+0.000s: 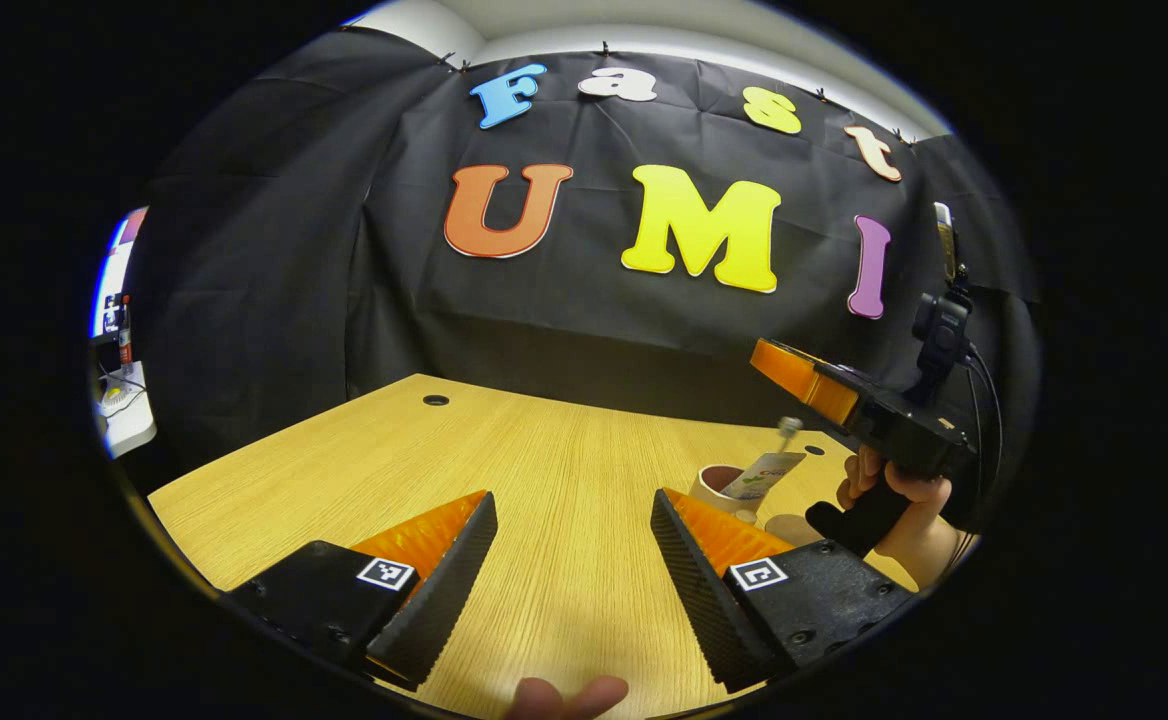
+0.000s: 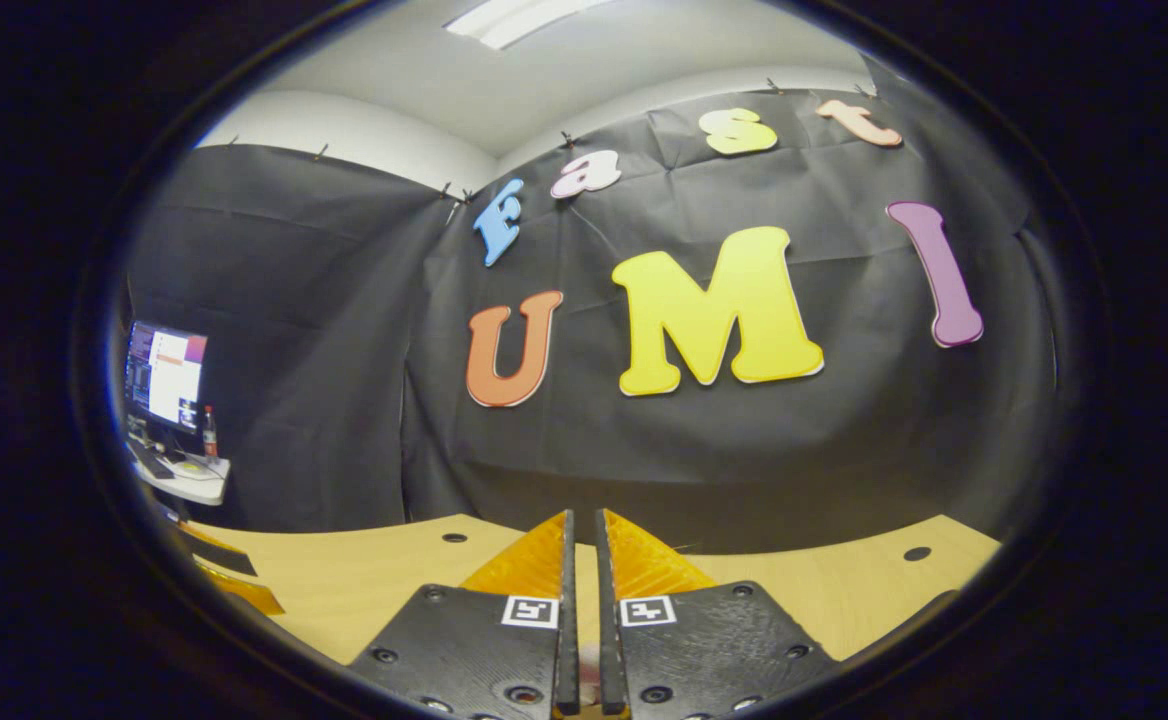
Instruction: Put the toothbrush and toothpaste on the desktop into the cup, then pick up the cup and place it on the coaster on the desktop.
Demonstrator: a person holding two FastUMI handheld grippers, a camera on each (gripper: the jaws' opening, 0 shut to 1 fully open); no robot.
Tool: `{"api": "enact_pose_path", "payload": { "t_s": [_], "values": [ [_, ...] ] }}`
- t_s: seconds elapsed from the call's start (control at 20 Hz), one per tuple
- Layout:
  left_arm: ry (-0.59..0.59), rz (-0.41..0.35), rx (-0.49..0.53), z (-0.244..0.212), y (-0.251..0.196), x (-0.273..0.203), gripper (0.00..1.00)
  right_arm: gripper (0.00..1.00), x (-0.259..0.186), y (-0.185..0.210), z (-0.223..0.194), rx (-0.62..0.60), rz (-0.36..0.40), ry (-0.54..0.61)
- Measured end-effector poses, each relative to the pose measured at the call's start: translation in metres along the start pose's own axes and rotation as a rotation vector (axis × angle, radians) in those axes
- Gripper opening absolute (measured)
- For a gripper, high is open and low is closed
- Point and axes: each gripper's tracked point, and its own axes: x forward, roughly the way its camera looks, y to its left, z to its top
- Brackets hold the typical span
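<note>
Wood-grain desktop (image 1: 564,470) lies bare between the spread fingers of the left gripper (image 1: 574,520), whose jaws stand wide apart with nothing in them. A fingertip (image 1: 569,695) of the holding hand pokes in at the bottom edge of the left gripper view. Beyond that gripper's right finger and a little off to the right stands the cup (image 1: 719,487), apart from the jaws, with the toothpaste (image 1: 762,474) leaning out of it and the toothbrush (image 1: 790,430) head rising just above. A pale round coaster (image 1: 794,528) lies on the desk just beside the cup. Above the cup the right gripper (image 1: 779,362) hangs in the air, held by a hand (image 1: 894,495). In the right gripper view, the right gripper's (image 2: 584,535) fingers are pressed nearly together, with only a thin slit between them and nothing visibly held, aimed level across the desk toward the booth wall.
</note>
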Motion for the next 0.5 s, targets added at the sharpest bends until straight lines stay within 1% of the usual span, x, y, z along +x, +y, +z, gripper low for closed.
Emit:
{"api": "enact_pose_path", "payload": {
  "t_s": [0.1,0.15,0.2,0.3,0.35,0.4,0.5],
  "values": [
    [0.001,-0.003,-0.003,0.001,-0.003,-0.001,0.99,0.07,-0.01,-0.002,0.002,-0.005,0.001,0.001],
    [0.004,-0.003,-0.005,0.0,-0.006,0.0,0.99,0.11,-0.013,0.0,0.006,0.0,0.016,-0.005],
    [0.008,-0.003,-0.004,-0.001,-0.008,0.001,0.99,0.39,-0.018,-0.001,0.007,-0.003,0.014,-0.009],
    [0.002,-0.003,-0.003,0.002,-0.012,-0.002,0.99,0.52,-0.03,-0.009,0.012,-0.016,-0.002,-0.021],
    [-0.007,-0.002,-0.002,0.006,-0.014,-0.005,0.99,0.55,-0.037,-0.012,0.016,-0.016,-0.018,-0.03],
    [-0.016,-0.005,-0.001,0.01,-0.018,-0.007,0.99,0.7,-0.044,-0.016,0.019,-0.016,-0.035,-0.038],
    [-0.026,-0.018,0.002,0.018,-0.028,-0.009,0.98,0.93,-0.063,-0.021,0.024,-0.023,-0.064,-0.037]
  ]
}}
